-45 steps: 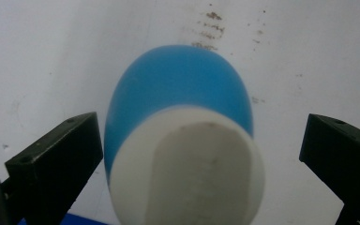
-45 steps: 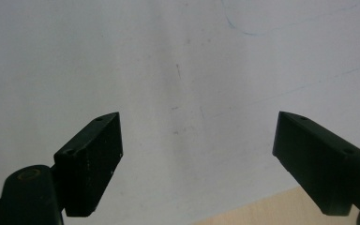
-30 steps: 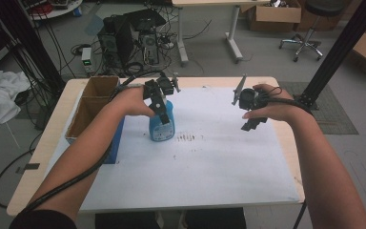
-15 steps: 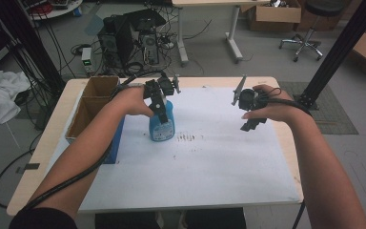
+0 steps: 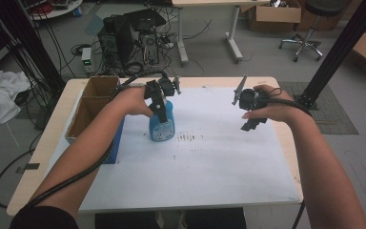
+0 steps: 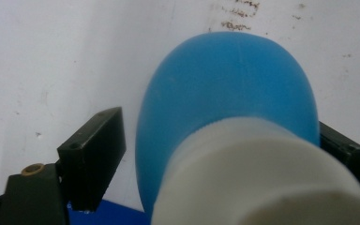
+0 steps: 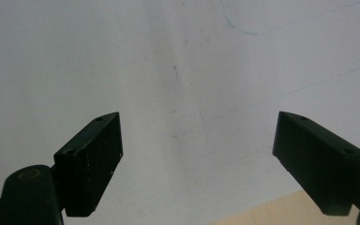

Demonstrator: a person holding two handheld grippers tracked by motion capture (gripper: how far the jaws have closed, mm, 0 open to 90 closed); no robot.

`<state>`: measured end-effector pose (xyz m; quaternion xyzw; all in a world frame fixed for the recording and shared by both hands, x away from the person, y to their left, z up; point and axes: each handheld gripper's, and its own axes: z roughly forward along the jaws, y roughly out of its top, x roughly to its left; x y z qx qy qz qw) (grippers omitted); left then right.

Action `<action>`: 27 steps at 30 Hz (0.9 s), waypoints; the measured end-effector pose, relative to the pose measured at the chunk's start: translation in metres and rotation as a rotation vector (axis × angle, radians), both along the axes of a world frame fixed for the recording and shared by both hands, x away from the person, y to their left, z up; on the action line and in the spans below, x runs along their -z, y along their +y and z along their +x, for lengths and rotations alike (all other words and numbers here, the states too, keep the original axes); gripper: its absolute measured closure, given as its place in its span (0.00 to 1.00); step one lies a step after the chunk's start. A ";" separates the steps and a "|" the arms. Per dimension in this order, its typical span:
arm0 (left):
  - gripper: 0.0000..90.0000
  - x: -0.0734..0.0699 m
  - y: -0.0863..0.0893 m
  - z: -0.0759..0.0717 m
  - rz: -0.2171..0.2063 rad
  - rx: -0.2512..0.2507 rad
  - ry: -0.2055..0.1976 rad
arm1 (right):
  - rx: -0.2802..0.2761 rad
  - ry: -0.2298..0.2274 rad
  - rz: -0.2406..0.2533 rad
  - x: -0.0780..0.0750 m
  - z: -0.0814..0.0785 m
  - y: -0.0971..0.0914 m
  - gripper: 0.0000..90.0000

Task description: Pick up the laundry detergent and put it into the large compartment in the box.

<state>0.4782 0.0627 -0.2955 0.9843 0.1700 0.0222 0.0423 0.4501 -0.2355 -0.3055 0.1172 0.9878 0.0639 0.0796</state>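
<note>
Because the blue spray bottle [image 5: 162,125] stands upright on the white sheet [image 5: 205,162], it is approached from above by the left gripper [image 5: 160,106], which is set around the white collar [image 6: 258,173] at the neck, judged the narrowest and firmest place to take hold. The jaws of that gripper have just been closing, with the bottle between them; in the left gripper view a sliver of sheet is still seen between one jaw and the blue shoulder, so no firm grip can yet be claimed. Just to the left of the bottle the cardboard box [image 5: 93,102] is seen, with a blue block [image 5: 116,143] at its foot. Well to the right of the bottle the right gripper [image 5: 250,113] is held above the sheet, its jaws spread wide and nothing between them, probably kept clear so the lift is not hindered
</note>
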 end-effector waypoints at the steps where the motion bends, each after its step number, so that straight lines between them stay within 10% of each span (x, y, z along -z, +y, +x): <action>1: 0.21 0.000 0.001 0.000 -0.002 -0.002 -0.001 | 0.001 0.001 -0.002 0.000 0.000 0.000 0.18; 27: 0.33 -0.001 -0.005 -0.004 0.020 0.006 -0.005 | 0.009 -0.004 0.008 0.002 0.000 -0.001 0.18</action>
